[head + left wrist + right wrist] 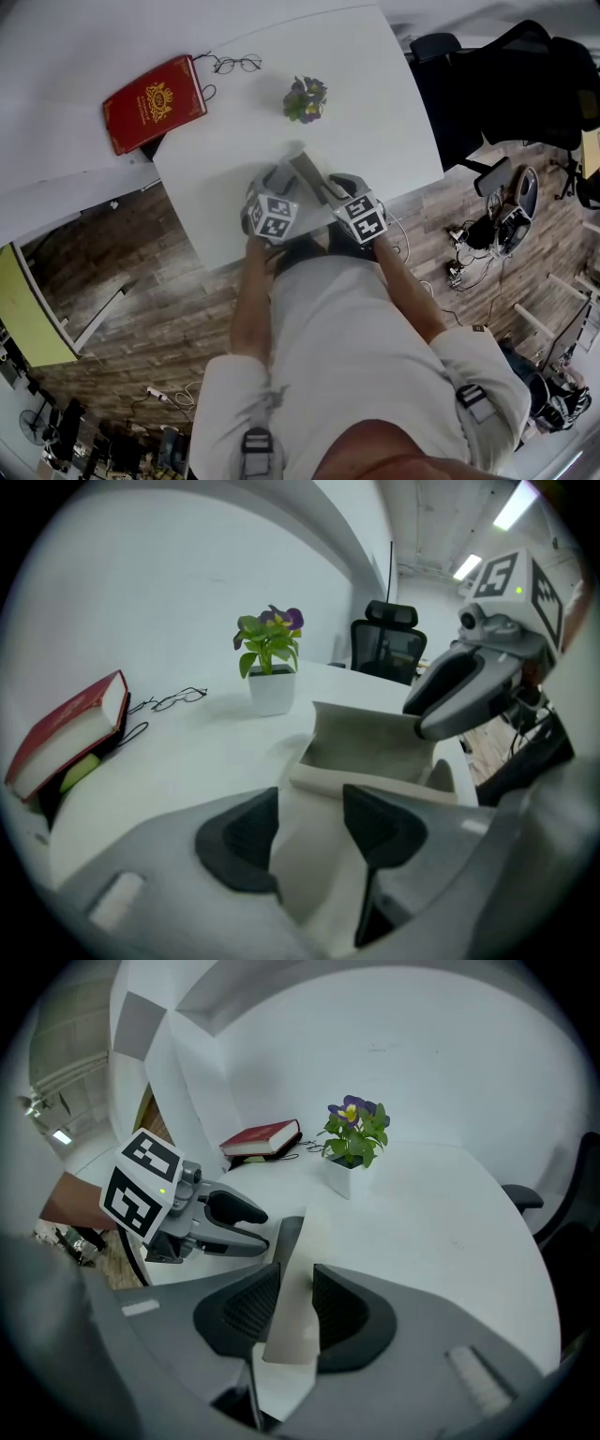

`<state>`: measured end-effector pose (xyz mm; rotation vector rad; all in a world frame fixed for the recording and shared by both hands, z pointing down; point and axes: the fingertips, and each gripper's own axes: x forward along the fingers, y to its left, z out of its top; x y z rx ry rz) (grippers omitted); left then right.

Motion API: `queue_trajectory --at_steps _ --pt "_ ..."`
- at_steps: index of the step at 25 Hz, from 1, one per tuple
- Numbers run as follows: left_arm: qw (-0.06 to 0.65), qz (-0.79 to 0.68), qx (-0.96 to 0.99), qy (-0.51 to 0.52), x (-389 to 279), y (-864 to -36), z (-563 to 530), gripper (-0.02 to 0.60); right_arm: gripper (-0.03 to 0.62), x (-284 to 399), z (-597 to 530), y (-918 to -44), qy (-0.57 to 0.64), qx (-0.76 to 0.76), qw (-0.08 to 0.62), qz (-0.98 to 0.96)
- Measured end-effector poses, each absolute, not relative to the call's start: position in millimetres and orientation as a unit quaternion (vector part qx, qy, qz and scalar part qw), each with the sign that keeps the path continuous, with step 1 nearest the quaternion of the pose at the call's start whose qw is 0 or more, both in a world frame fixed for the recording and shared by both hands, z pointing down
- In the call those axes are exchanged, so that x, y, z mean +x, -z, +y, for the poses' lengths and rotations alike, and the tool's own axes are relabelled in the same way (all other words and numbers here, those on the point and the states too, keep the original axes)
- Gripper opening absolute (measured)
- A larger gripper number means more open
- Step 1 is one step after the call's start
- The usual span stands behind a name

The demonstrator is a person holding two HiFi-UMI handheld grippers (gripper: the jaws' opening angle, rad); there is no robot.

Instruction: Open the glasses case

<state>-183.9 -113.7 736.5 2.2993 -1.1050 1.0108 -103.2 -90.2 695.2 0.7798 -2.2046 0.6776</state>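
The beige glasses case (303, 169) lies near the front edge of the white table (375, 103), with its lid flap standing up. In the left gripper view the case body (366, 747) runs between the dark pads, and my left gripper (309, 841) is shut on it. My right gripper (295, 1302) is shut on the thin beige flap (292, 1330), which stands on edge between its pads. In the head view the left gripper (278, 180) and right gripper (339, 185) flank the case closely. Each gripper shows in the other's view: the right gripper (459, 686) and the left gripper (225, 1218).
A red book (155, 101) lies at the table's far left, with wire-framed glasses (234, 64) beside it. A small potted plant (306, 98) stands behind the case. A black office chair (525, 84) sits to the right, over a wood floor with cables.
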Motion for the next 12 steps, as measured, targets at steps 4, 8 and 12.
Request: queue_trajectory --at_steps 4,8,12 --pt "0.196 -0.396 0.821 -0.360 -184 -737 -114 0.219 0.097 -100 -94 -695 -0.256 0.310 0.339 -0.851" --pt "0.198 -0.396 0.820 -0.361 -183 -738 -113 0.219 0.080 -95 -96 -695 -0.259 0.317 0.338 -0.847" --pt "0.195 -0.399 0.821 -0.360 -184 -736 -115 0.219 0.064 -90 -99 -695 -0.262 0.323 0.343 -0.842"
